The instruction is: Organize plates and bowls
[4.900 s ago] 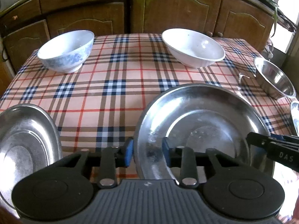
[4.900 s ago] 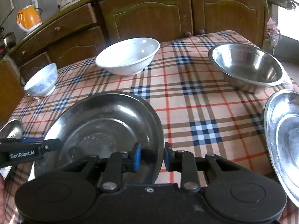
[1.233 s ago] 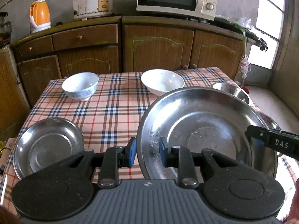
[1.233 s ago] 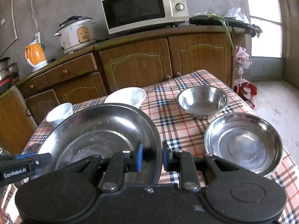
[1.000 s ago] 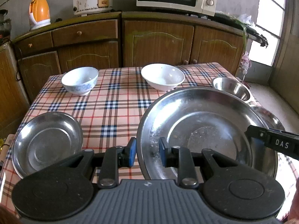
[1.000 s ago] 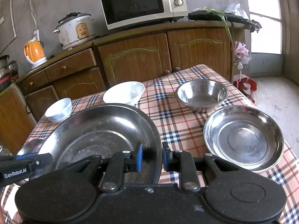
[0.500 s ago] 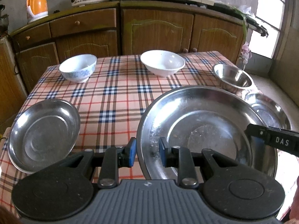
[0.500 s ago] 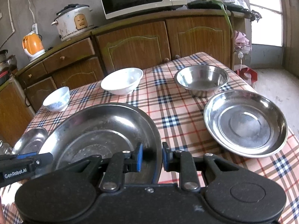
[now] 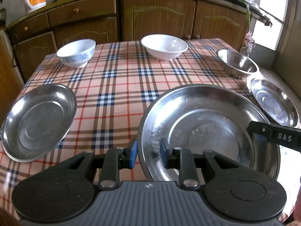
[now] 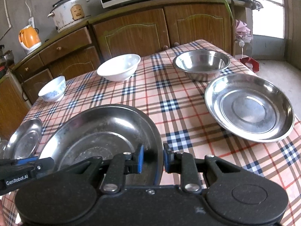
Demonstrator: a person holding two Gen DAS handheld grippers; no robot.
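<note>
Counter (image 9: 120,79) under plaid cloth, wooden cabinets (image 9: 158,17) behind. Large steel plate (image 9: 207,128) held above near edge of counter, between both grippers. Left gripper (image 9: 148,152): fingers clamped on plate's left rim. Right gripper (image 10: 153,159): fingers clamped on opposite rim. Steel plate (image 9: 37,120) flat at left edge; second steel plate (image 10: 250,107) flat at right edge. Steel bowl (image 10: 201,64) just behind right plate. White bowl (image 9: 164,47) far centre. Blue-patterned bowl (image 9: 76,52) far left.
</note>
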